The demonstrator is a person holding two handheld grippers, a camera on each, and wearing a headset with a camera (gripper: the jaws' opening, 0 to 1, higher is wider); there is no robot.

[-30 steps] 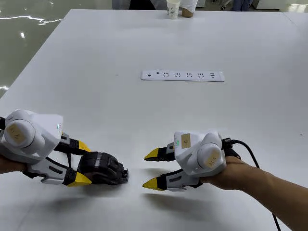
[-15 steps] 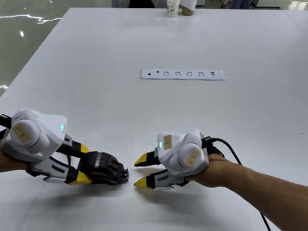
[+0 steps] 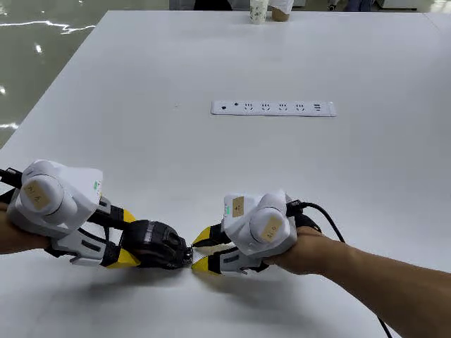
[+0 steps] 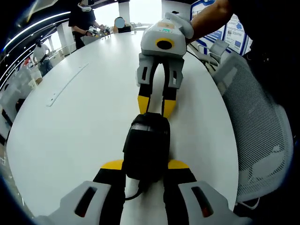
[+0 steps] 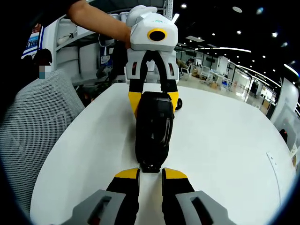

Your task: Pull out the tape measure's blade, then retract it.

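Reader: Grippers nearest the camera, what do they hold?

Describer: In the head view, the left gripper (image 3: 125,238) is clamped on a black tape measure (image 3: 158,244), which rests on the white table (image 3: 211,162) near its front edge. The case lies lengthwise between the yellow-tipped jaws, with its blade mouth pointing toward the right gripper (image 3: 200,248).

Reader: And the right one?

Describer: Its jaws are parted, with one yellow tip on either side of the case's front end, touching it or nearly so. The right gripper view shows the blade mouth just above the gap between them. No blade is drawn out, and the hook is too small to make out.

Reader: Which step is this?

Describer: Likely the very start, lining up to catch the blade's end. The next move probably calls for closing the right jaws on the hook. The right gripper would then pull straight away while the left holds the case steady.

Reader: Anything beyond?

Describer: Bare tabletop, then a white power strip (image 3: 273,108) well apart, and a paper cup (image 3: 258,10) at the far edge.
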